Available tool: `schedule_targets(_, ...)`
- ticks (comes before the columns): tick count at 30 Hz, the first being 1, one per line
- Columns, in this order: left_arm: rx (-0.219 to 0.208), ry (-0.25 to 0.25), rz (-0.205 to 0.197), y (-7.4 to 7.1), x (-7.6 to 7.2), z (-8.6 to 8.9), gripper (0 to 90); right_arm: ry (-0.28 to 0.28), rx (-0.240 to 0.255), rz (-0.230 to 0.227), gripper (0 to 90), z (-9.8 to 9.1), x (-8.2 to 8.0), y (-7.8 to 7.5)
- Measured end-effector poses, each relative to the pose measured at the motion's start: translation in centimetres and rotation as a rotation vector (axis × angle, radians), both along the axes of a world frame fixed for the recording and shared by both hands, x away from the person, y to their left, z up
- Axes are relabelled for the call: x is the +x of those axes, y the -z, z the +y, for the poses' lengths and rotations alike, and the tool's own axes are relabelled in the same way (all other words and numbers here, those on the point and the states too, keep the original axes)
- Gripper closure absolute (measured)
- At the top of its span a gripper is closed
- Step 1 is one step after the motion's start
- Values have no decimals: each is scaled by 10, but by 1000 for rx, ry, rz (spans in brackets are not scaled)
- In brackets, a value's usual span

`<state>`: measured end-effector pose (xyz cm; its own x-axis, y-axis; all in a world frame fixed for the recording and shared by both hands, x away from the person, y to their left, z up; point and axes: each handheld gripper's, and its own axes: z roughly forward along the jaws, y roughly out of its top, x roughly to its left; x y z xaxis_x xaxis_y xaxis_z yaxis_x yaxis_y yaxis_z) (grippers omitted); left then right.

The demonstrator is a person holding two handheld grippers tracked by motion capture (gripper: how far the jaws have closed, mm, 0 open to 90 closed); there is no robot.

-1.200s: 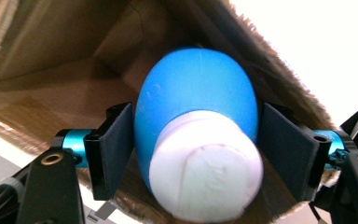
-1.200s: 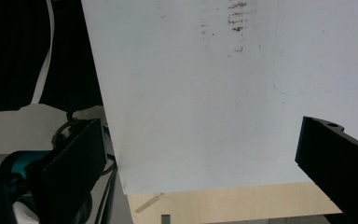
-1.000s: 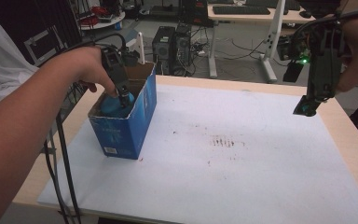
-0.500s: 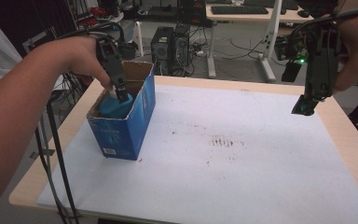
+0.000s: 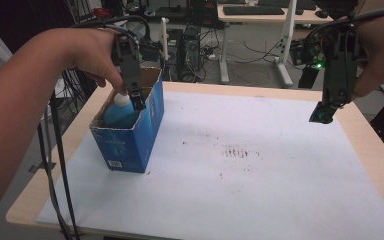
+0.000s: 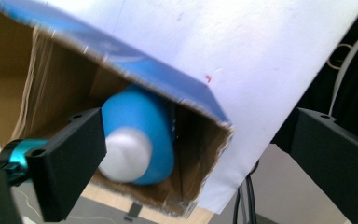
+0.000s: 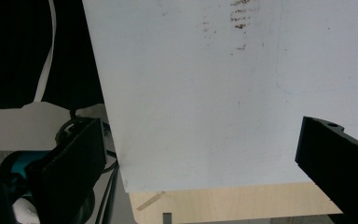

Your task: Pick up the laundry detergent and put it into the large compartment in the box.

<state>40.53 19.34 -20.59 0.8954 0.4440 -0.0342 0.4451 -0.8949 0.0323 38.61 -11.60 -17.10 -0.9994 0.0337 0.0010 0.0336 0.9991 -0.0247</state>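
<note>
One blue bottle with a white cap stands inside the open blue carton at the counter's left side, and your left hand-held gripper hangs just above it with its jaws spread wide, empty, so the placing looks done and only the pull-out is left. Mind the carton's near wall, which sits between the jaws in the left gripper view; to the right, the white sheet lies bare, and your right hand-held gripper hovers open near the far right edge, holding nothing.
</note>
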Motion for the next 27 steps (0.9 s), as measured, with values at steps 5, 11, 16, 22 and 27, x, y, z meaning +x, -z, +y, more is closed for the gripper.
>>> schedule_targets(5,-1,66,3,-1,-3,-21,21,-3,3,2,10,0,1,1)
schedule_targets(11,-1,139,12,7,-2,-44,17,-3,2,5,10,1,3,1)
schedule_targets(16,6,170,17,17,4,-55,17,-7,2,6,10,3,4,3)
schedule_targets(22,-1,191,25,31,14,-64,17,-3,-1,10,10,4,5,4)
schedule_targets(27,-1,208,32,43,21,-72,17,12,-3,11,10,2,5,6)
